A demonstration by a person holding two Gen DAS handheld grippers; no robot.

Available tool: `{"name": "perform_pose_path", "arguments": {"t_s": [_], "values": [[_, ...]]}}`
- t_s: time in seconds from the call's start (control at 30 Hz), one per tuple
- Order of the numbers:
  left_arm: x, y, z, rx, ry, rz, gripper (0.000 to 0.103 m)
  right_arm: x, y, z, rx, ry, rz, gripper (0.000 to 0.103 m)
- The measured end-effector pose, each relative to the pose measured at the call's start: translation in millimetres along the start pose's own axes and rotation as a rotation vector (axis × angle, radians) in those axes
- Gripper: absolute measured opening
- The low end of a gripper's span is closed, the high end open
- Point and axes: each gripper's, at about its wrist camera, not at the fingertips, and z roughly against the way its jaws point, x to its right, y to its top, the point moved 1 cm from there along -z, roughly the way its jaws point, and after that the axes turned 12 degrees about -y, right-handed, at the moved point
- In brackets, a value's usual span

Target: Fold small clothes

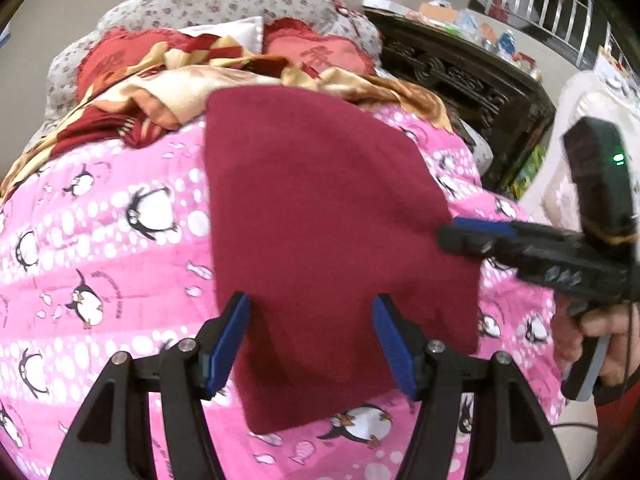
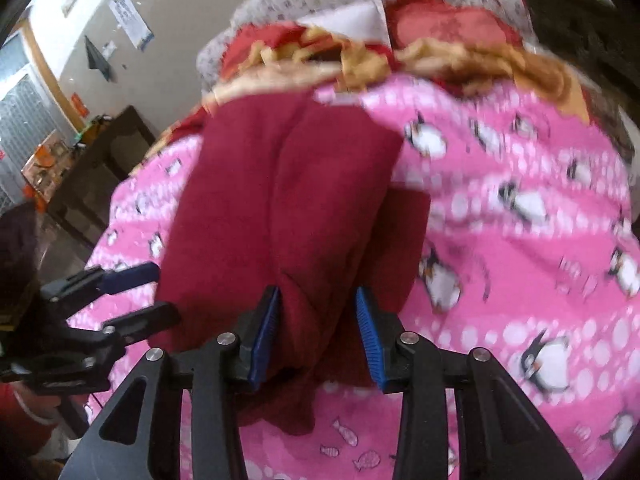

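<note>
Bed with a pink penguin quilt (image 1: 120, 248) carries the work; crumpled red-and-gold blanket (image 1: 132, 92) and pillows at the far end. Dark red garment (image 1: 320, 208) lies flat on the quilt, partly folded, a fold line down its middle in the right wrist view. Left gripper (image 1: 312, 344) points steeply down over the garment's near edge, fingers spread apart, cloth lying below them, not pinched. Right gripper (image 2: 318, 336) also angled down, blue pads either side of a raised bunch of the garment; can't tell if they press it. From the left camera it reaches in sideways, a hand (image 1: 600, 344) on its handle
</note>
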Motion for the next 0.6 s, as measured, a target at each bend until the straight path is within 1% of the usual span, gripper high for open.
{"name": "perform_pose_path", "arguments": {"t_s": [0.07, 0.13, 0.2, 0.27, 0.3, 0.33, 0.37, 0.4, 0.43, 0.47, 0.5, 0.53, 0.6], "values": [[-8.8, 3.7, 2.6, 0.018, -0.005, 0.037, 0.067, -2.3, 15.6, 8.7, 0.048, -0.003, -0.005, 0.048], [-13.8, 5.5, 2.6, 0.024, -0.001, 0.055, 0.067, -3.5, 33.0, 8.8, 0.086, -0.048, -0.027, 0.048], [-16.4, 4.5, -0.7, 0.018, -0.001, 0.063, 0.067, -1.0, 49.3, 0.7, 0.101, -0.082, -0.071, 0.048], [-16.5, 1.7, -6.6, 0.006, 0.003, 0.060, 0.068, 4.9, 61.1, -11.1, 0.093, -0.100, -0.124, 0.049], [-16.0, 0.4, -8.9, 0.005, 0.010, 0.054, 0.069, 8.7, 68.1, -25.1, 0.054, -0.130, -0.154, 0.049], [-15.9, -0.4, -10.4, 0.006, 0.015, 0.050, 0.071, 11.4, 71.1, -34.2, 0.027, -0.137, -0.166, 0.048], [-15.8, -1.0, -12.2, 0.009, 0.018, 0.048, 0.073, 12.7, 73.5, -42.2, 0.010, -0.129, -0.174, 0.041], [-16.3, -1.2, -13.4, 0.011, 0.016, 0.049, 0.075, 13.0, 75.0, -47.9, 0.017, -0.124, -0.174, 0.030], [-16.8, -1.4, -15.2, 0.012, 0.012, 0.051, 0.077, 12.9, 76.3, -52.0, 0.031, -0.153, -0.160, 0.028], [-17.9, -1.4, -17.8, 0.007, 0.008, 0.058, 0.079, 12.3, 76.9, -57.6, 0.044, -0.204, -0.130, 0.028], [-18.9, -1.3, -19.6, 0.000, 0.006, 0.064, 0.079, 14.3, 76.1, -63.3, 0.038, -0.226, -0.120, 0.028], [-20.2, -0.9, -20.2, -0.004, 0.007, 0.065, 0.079, 17.2, 74.0, -68.3, 0.017, -0.220, -0.132, 0.028], [-21.7, -0.9, -20.0, -0.007, 0.004, 0.064, 0.079, 20.5, 70.4, -60.3, 0.029, -0.191, -0.156, 0.029]]}}
